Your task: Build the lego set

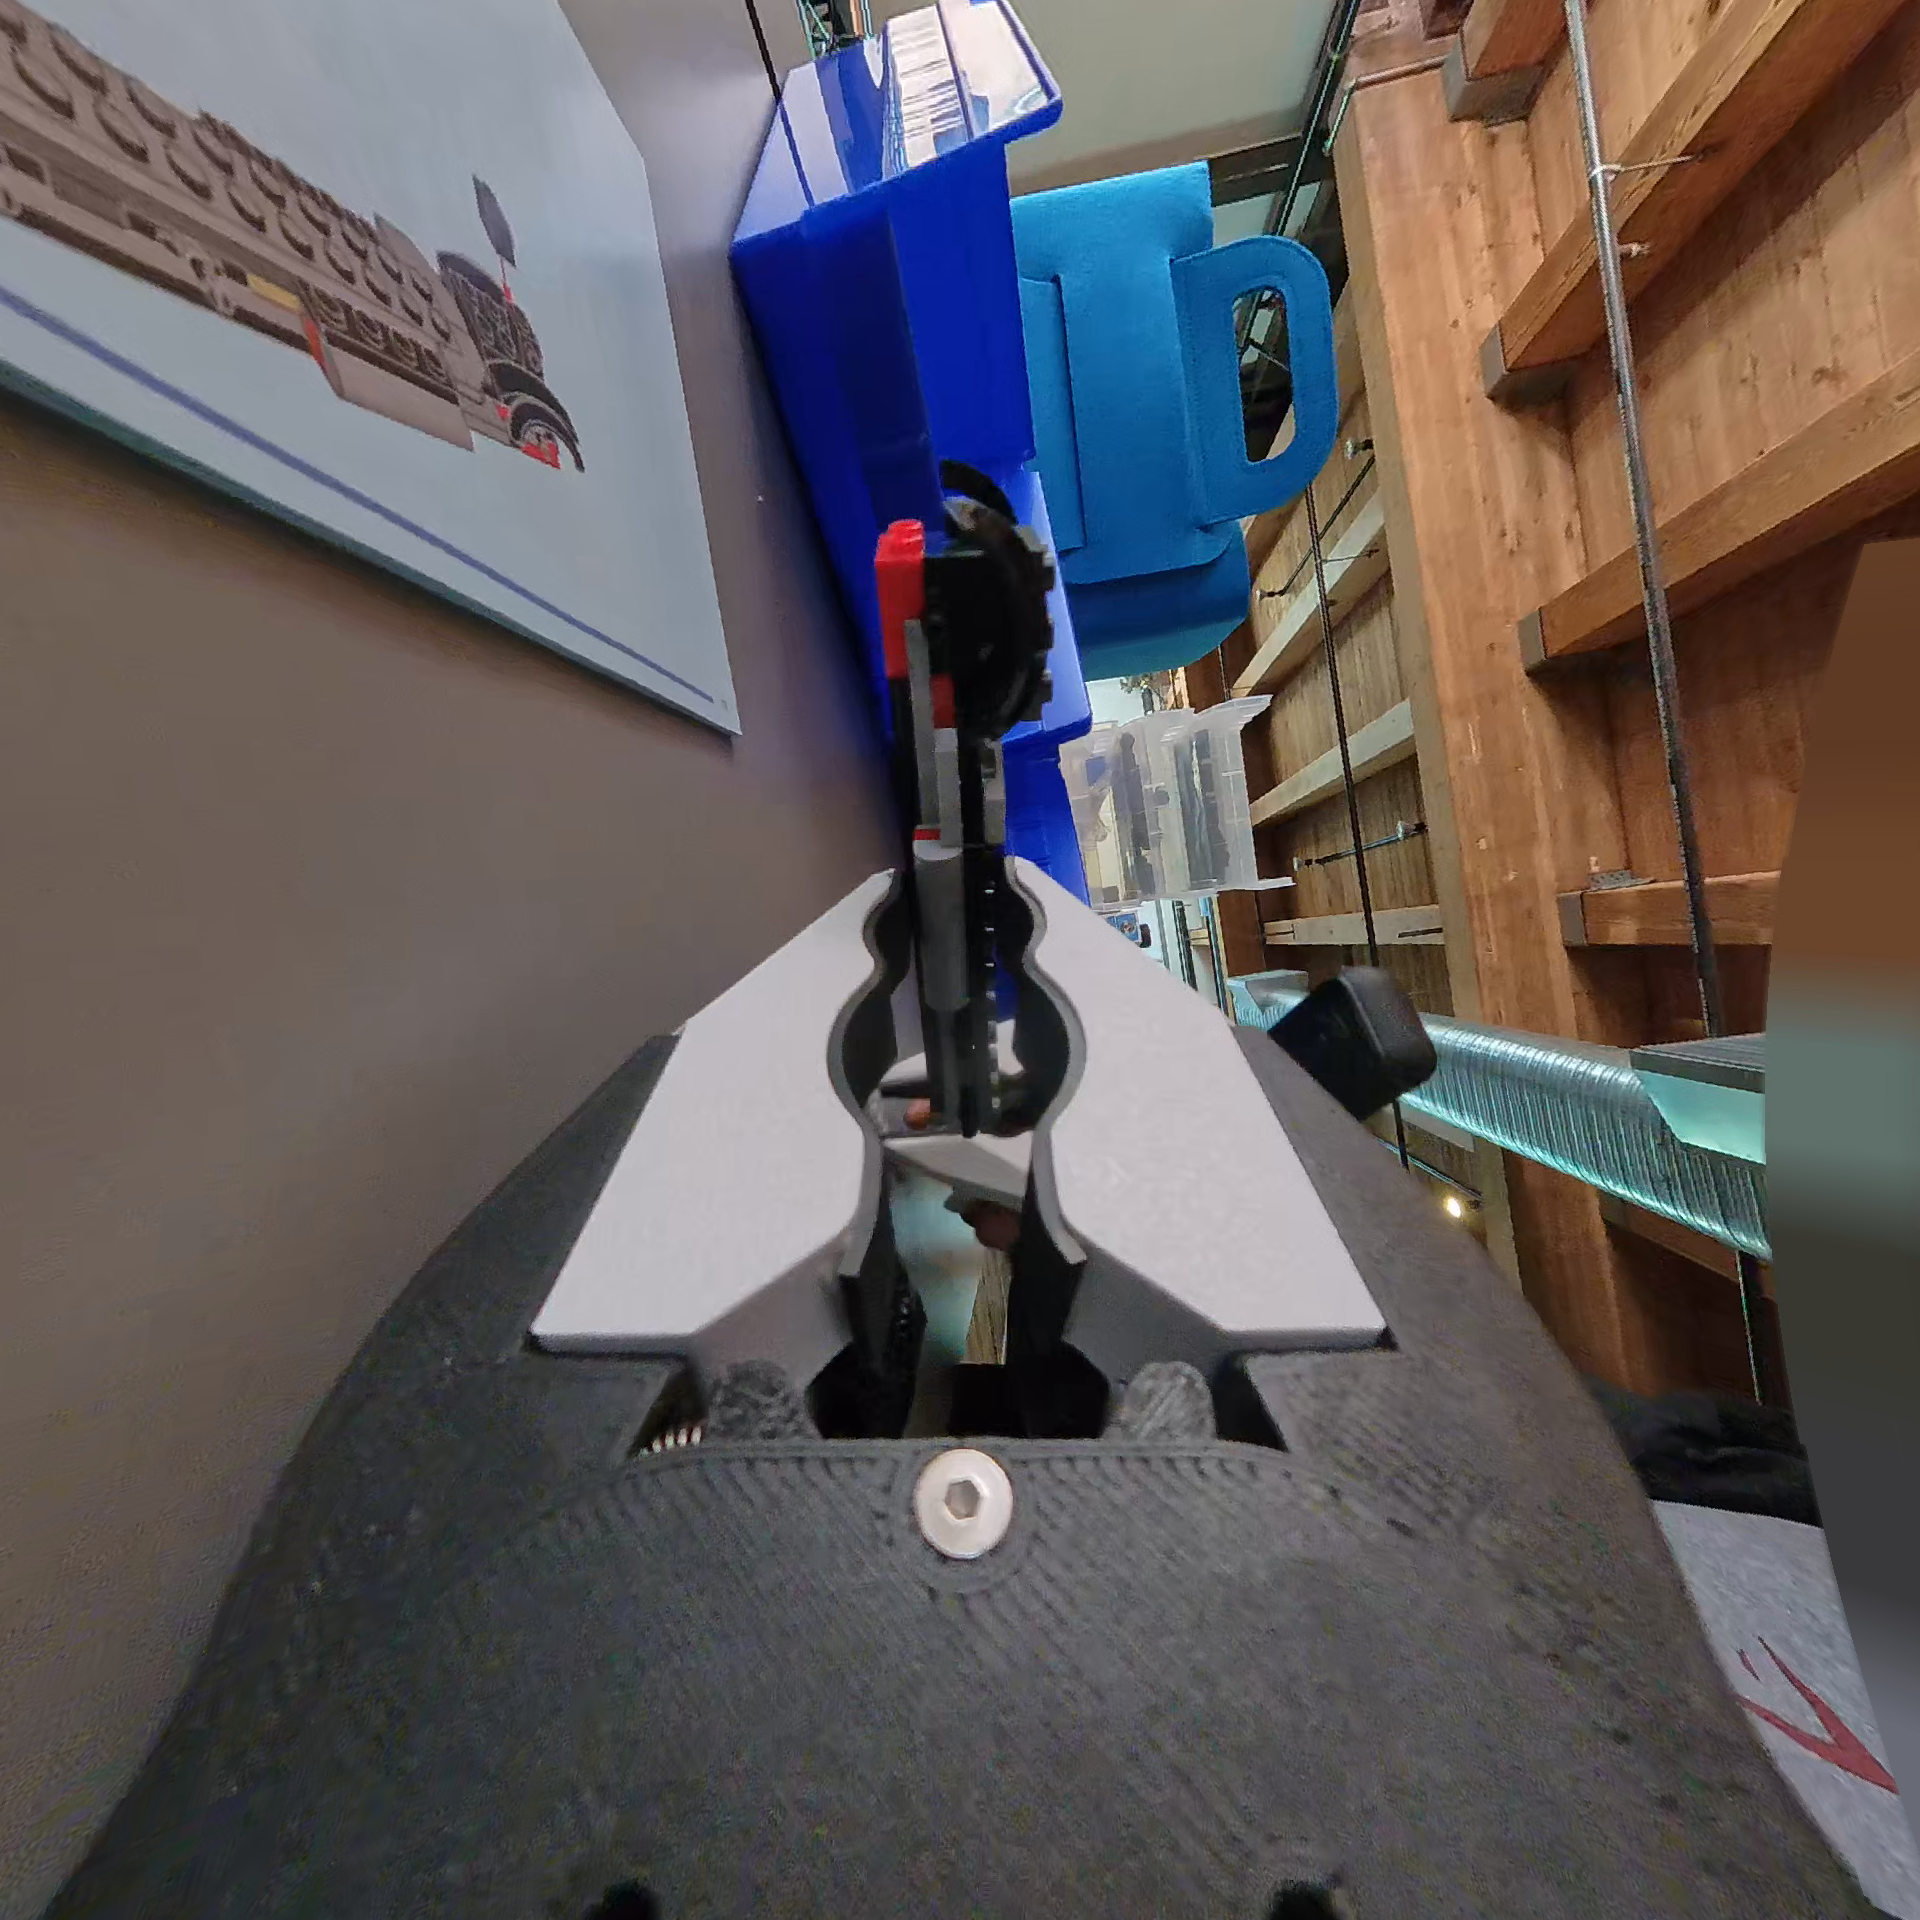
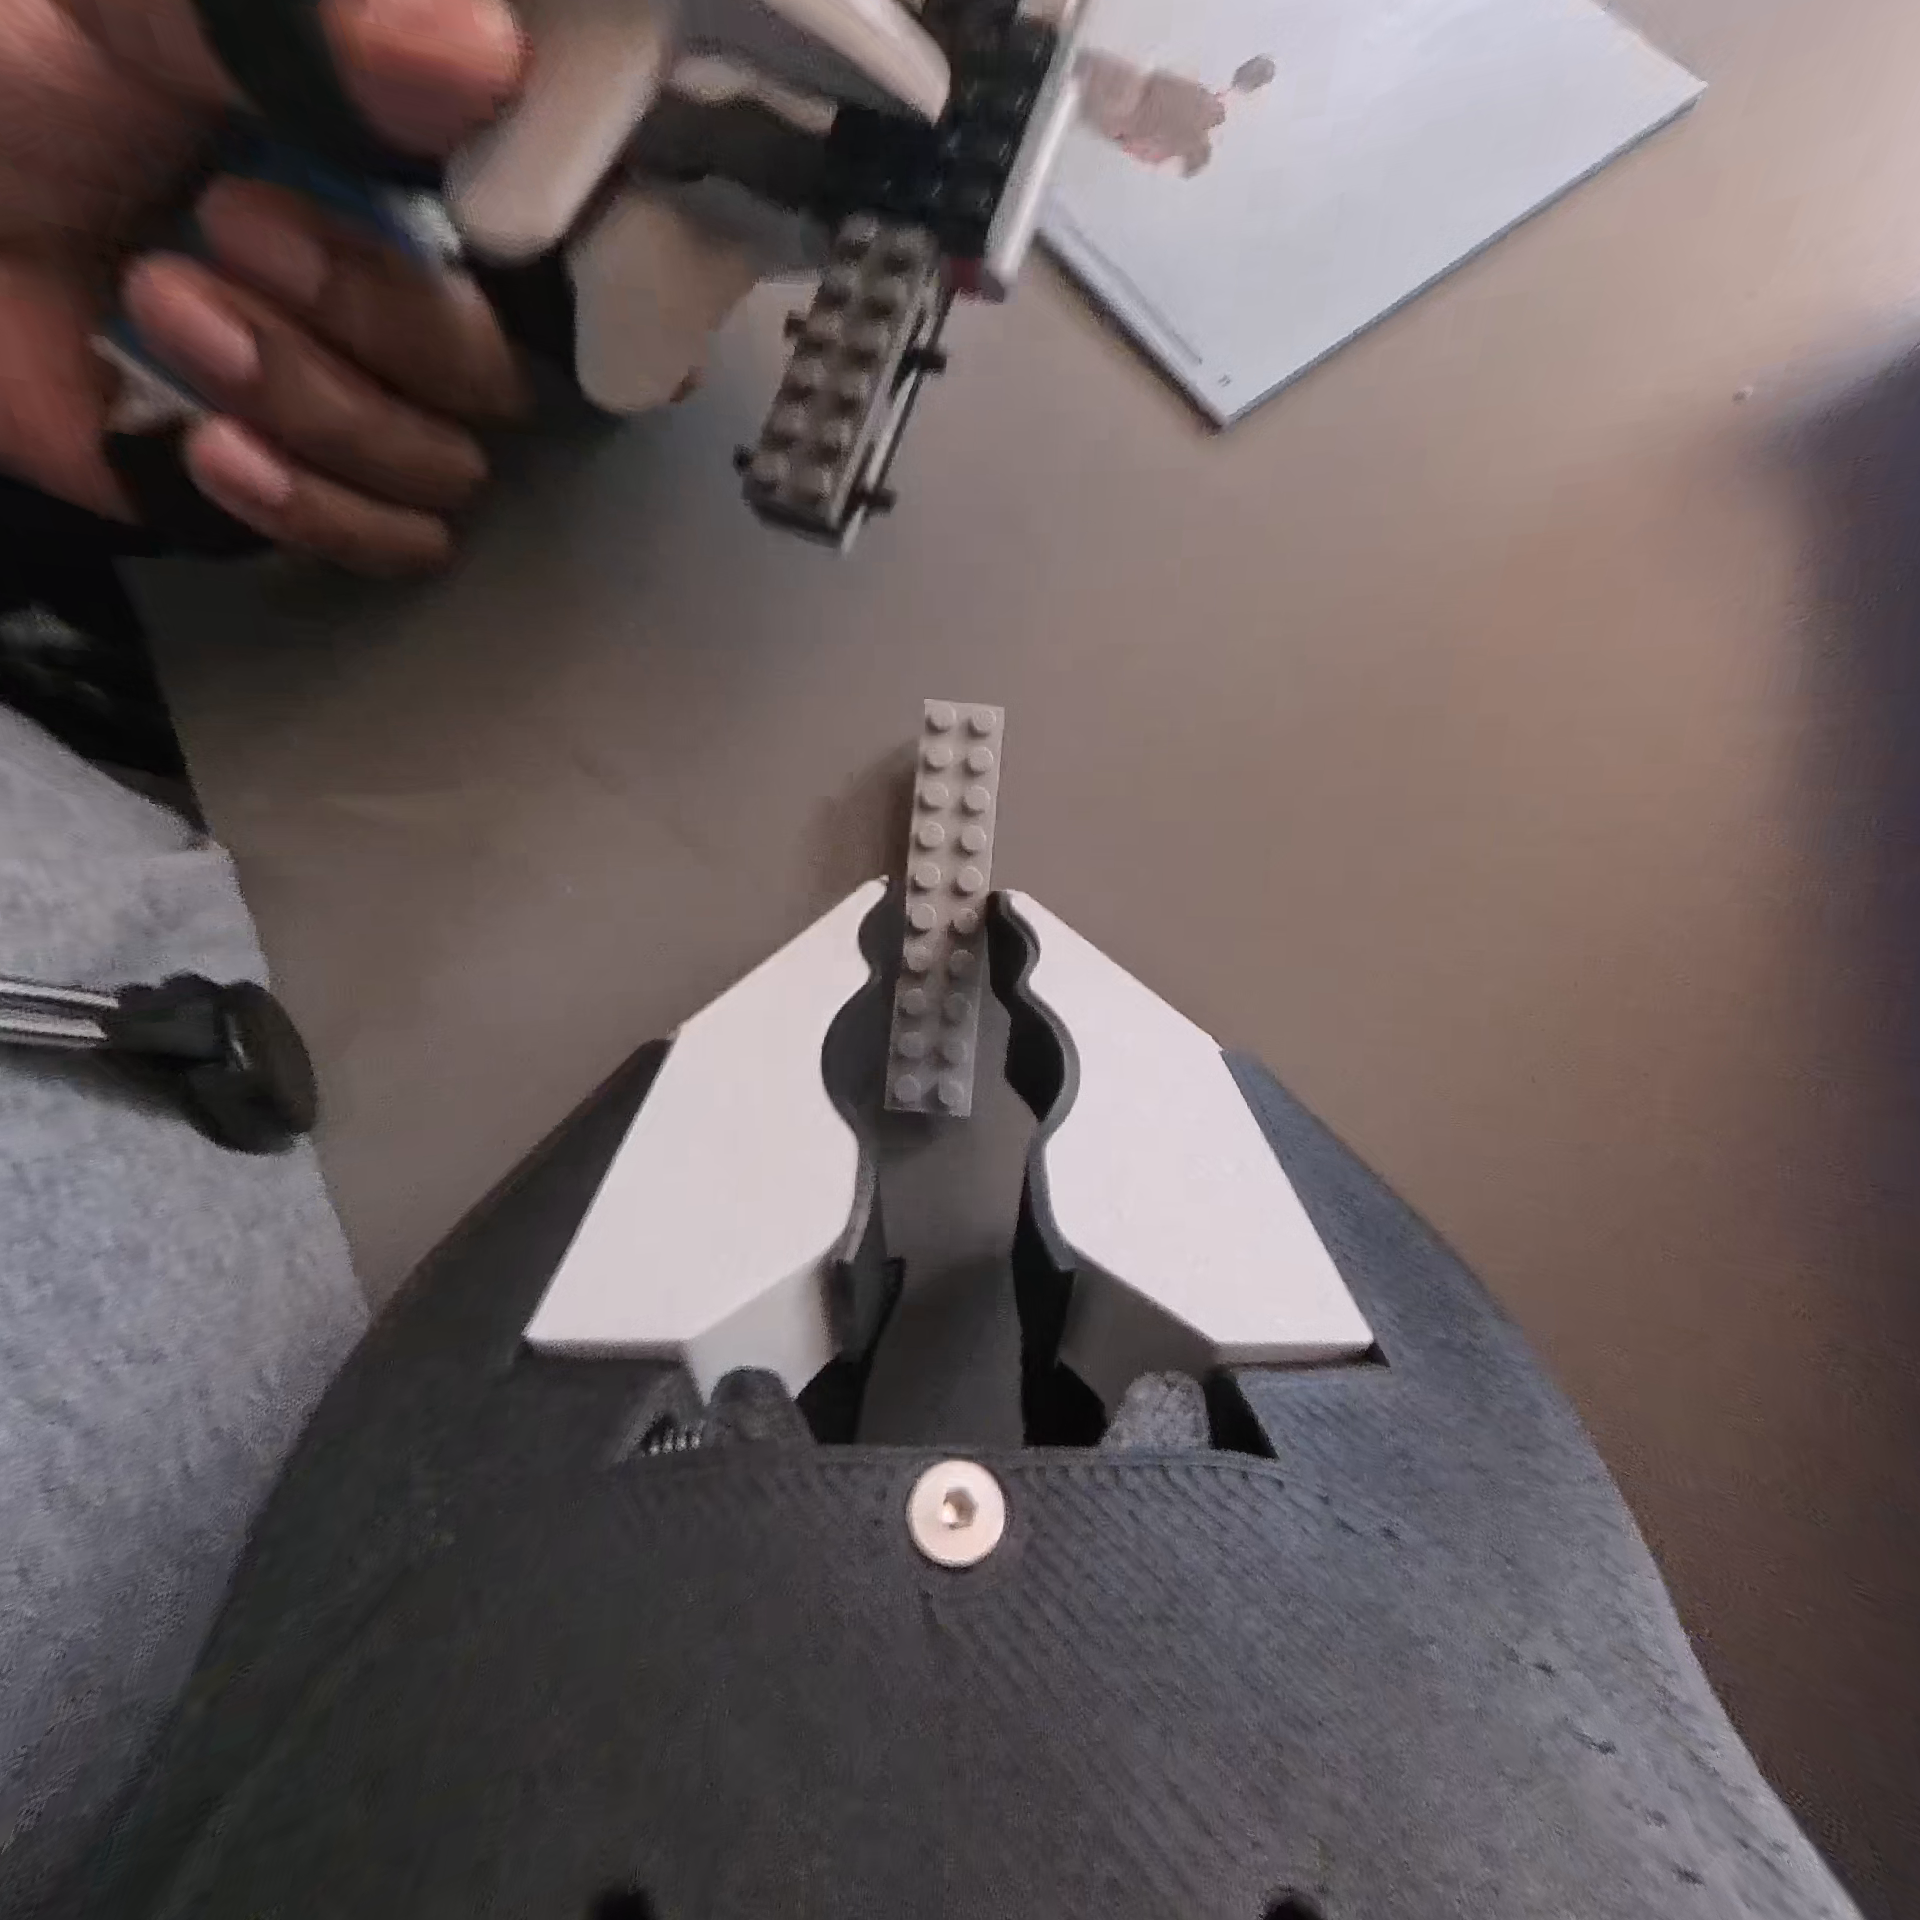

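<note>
The left gripper (image 1: 956, 935) has smooth matt grey plastic fingers (image 1: 727, 1143) on a rough, ribbed black printed body, fastened with a shiny metal screw (image 1: 962, 1503). The grey plate (image 2: 945, 904) is studded matt plastic. The bench (image 2: 1351, 831) looks smooth and matt. Far right, the wood wall (image 1: 1558, 520) is grainy; the blue bin (image 1: 883, 260) is glossy plastic.

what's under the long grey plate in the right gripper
Brown table shows below the grey plate held in the right gripper. Its underside is hidden.
</note>
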A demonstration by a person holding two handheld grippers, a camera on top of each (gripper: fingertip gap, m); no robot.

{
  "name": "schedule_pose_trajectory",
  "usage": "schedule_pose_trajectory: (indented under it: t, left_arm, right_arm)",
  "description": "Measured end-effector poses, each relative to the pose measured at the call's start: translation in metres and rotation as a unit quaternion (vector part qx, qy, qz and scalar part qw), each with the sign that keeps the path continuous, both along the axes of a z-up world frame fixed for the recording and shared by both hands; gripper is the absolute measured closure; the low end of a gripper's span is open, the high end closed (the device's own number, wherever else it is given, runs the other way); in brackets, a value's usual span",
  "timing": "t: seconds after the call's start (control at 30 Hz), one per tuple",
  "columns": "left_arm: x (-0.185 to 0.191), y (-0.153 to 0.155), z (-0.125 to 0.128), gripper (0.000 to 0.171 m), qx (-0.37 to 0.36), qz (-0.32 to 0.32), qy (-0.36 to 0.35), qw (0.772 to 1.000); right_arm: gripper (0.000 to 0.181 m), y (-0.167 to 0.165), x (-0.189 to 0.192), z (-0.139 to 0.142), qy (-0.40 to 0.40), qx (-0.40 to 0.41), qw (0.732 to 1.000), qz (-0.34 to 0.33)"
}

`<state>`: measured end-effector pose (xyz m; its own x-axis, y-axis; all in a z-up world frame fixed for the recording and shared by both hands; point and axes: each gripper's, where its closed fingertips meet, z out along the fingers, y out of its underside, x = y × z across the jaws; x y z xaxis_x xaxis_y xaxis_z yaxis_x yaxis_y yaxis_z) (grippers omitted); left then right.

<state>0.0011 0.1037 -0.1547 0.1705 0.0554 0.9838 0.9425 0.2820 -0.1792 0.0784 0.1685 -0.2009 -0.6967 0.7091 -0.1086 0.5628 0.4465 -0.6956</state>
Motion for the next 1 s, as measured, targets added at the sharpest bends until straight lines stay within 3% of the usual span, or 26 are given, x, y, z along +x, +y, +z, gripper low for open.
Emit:
schedule_pose_trajectory:
  t: [0.2,0.27,0.5,1.0]
  left_arm:
    - [0.002,-0.002,0.001,0.156,-0.008,0.014,0.015,1.0]
    - [0.003,-0.001,0.001,0.155,-0.012,0.016,0.019,1.0]
    - [0.006,-0.003,0.003,0.156,0.011,0.019,0.002,1.0]
    - [0.003,-0.005,0.009,0.154,0.027,0.03,0.011,0.999]
  right_arm:
    - [0.164,-0.02,-0.035,0.073,0.028,-0.191,0.98,-0.044]
    - [0.164,-0.033,-0.045,0.085,0.026,-0.235,0.97,-0.047]
    - [0.164,-0.062,-0.061,0.073,-0.031,-0.287,0.956,-0.045]
    - [0.164,-0.068,-0.066,0.062,-0.041,-0.285,0.956,-0.053]
